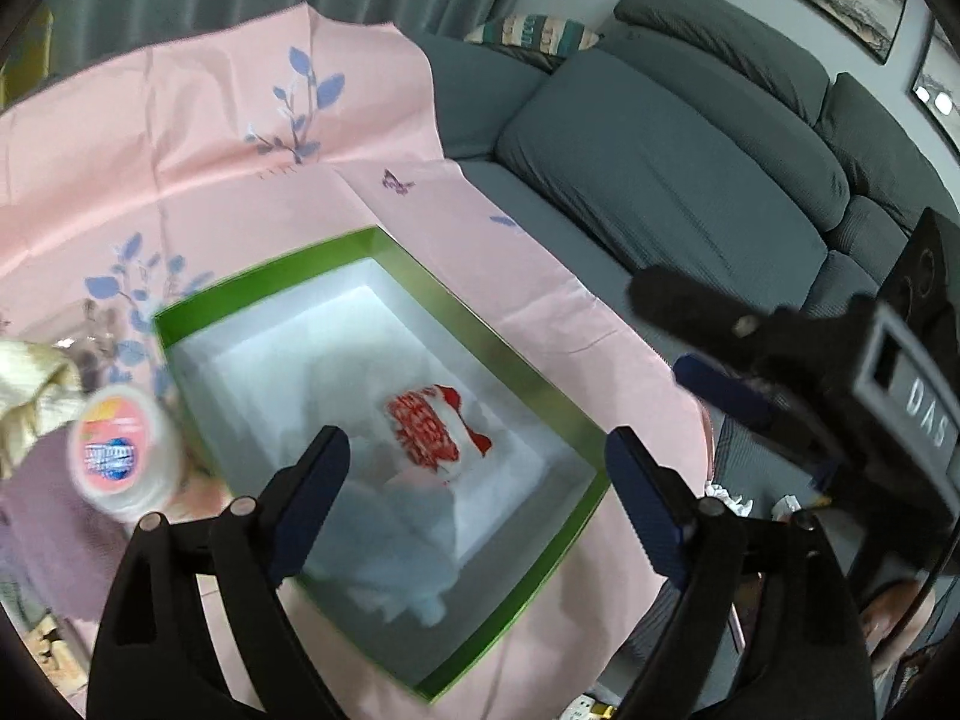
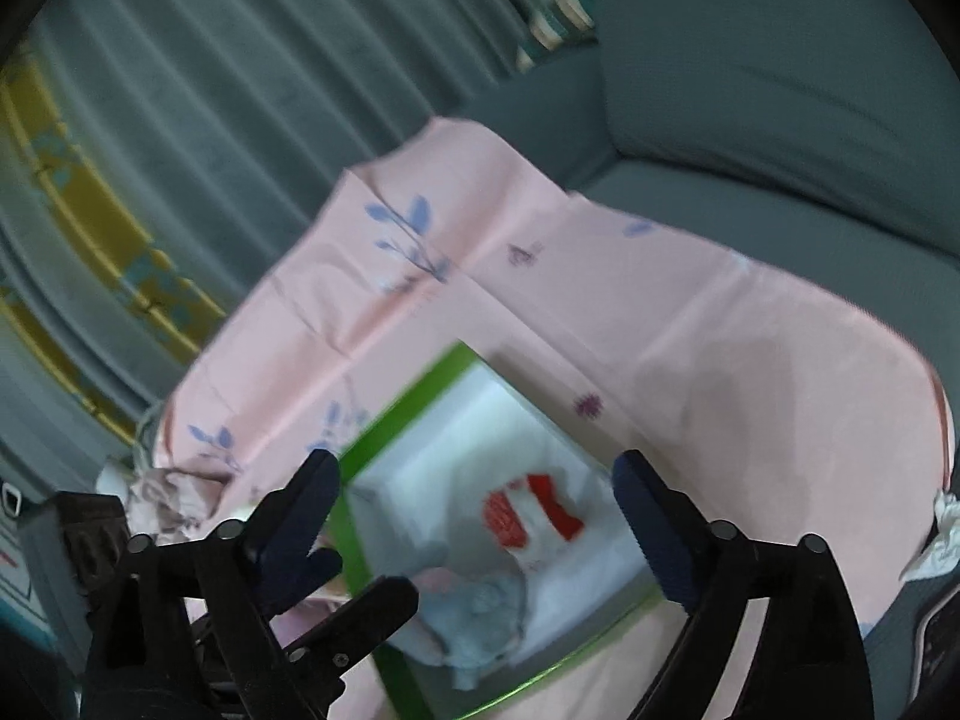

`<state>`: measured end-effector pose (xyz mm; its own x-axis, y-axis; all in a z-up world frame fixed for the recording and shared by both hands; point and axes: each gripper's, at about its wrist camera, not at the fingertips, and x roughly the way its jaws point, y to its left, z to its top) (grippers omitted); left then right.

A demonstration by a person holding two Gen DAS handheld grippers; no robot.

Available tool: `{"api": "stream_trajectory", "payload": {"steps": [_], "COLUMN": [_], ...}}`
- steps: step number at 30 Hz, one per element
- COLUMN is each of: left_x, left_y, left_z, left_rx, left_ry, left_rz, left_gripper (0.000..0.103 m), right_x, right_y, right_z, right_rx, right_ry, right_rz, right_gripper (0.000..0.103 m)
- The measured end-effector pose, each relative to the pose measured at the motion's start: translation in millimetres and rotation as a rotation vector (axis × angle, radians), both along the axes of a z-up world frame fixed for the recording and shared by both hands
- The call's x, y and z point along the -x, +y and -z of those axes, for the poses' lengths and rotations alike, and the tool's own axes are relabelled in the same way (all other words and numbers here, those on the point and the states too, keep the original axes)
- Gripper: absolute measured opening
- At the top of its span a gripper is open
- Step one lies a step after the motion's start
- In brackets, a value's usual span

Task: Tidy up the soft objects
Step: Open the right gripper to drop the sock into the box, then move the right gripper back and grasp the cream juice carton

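A green-rimmed box sits at frame centre on a pink floral cloth, holding a red-and-white sock and a pale blue garment (blurred). The left gripper and right gripper hover above it, fingers spread wide, holding nothing. A grey sofa fills the upper right.
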<state>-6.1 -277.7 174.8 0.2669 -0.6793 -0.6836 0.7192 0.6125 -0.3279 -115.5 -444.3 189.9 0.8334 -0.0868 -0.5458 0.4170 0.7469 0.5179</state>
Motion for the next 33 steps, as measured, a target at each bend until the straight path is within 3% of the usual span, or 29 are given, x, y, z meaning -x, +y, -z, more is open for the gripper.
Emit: {"api": "stream_trajectory", "payload": {"steps": [3, 6, 12, 18, 26, 30, 32, 33], "left_x": [7.3, 11.9, 19.9, 11.5, 6.4, 5.0, 2.2, 1.4], "left_y": [26.8, 50.2, 114.1, 193.6, 291.2, 329.7, 342.6, 346.9], "left_z": [-11.7, -19.9, -24.0, -4.6, 38.3, 71.8, 89.8, 97.0], "left_rx": [0.04, 0.043, 0.021, 0.048, -0.019, -0.025, -0.018, -0.016], "left_ry": [-0.012, -0.03, -0.087, 0.011, 0.044, 0.124, 0.172, 0.195], "left_rz": [-0.038, -0.085, -0.269, -0.423, -0.652, -0.703, -0.732, -0.746], "left_gripper": [0.101, 0.102, 0.102, 0.102, 0.102, 0.101, 0.1, 0.1], "right_x": [2.6, 1.1, -14.2, -45.0, -90.4, -113.3, -125.8, -132.3], "right_y": [13.4, 30.3, 79.6, 148.7, 235.0, 268.9, 280.3, 285.0], "right_z": [-13.8, -26.7, -47.1, -52.7, -17.6, 16.6, 40.1, 53.4], "right_rx": [0.039, 0.079, 0.126, 0.159, 0.098, 0.053, 0.013, -0.006], "right_ry": [-0.027, -0.059, -0.11, -0.106, 0.007, 0.095, 0.161, 0.209], "right_rz": [-0.012, -0.051, -0.199, -0.419, -0.736, -0.847, -0.879, -0.879], "right_gripper": [0.095, 0.096, 0.096, 0.096, 0.096, 0.096, 0.089, 0.079]}}
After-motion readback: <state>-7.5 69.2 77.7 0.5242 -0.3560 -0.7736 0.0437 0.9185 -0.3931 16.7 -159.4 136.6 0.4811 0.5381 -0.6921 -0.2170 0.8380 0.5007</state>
